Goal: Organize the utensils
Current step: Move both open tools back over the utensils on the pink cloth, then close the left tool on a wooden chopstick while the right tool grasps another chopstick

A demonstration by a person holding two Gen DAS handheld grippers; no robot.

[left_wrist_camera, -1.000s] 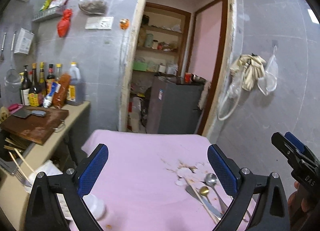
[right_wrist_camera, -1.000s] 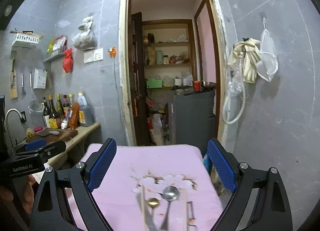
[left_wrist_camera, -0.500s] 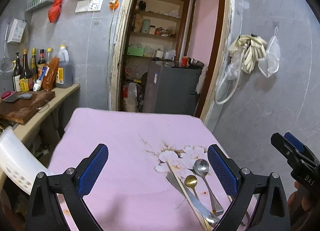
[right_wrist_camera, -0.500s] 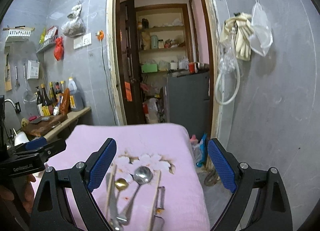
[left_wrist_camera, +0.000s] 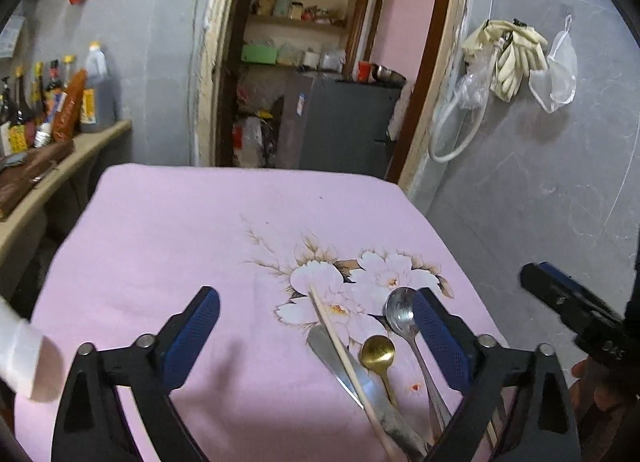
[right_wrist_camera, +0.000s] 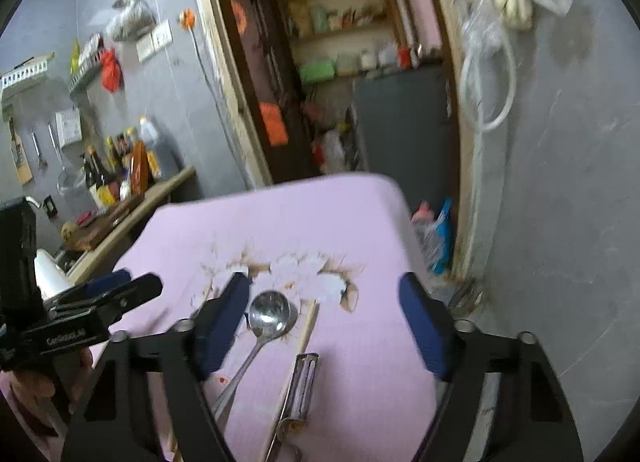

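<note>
A pink flowered tablecloth carries a cluster of utensils at its near right. In the left wrist view these are a wooden chopstick lying over a table knife, a small gold spoon and a silver spoon. My left gripper hovers over them, its jaws closing and pressing on nothing. The right wrist view shows the silver spoon, a chopstick and a metal peeler. My right gripper hangs above these, jaws closing, pads touching nothing.
A counter at the left holds sauce bottles and a wooden board. Behind the table are an open doorway and a grey cabinet. The grey wall runs close along the table's right edge. A blurred white container sits near left.
Both grippers have sunk toward the table and tipped downward, so the utensils now look larger and closer. The right jaws stand visibly narrower than before.
</note>
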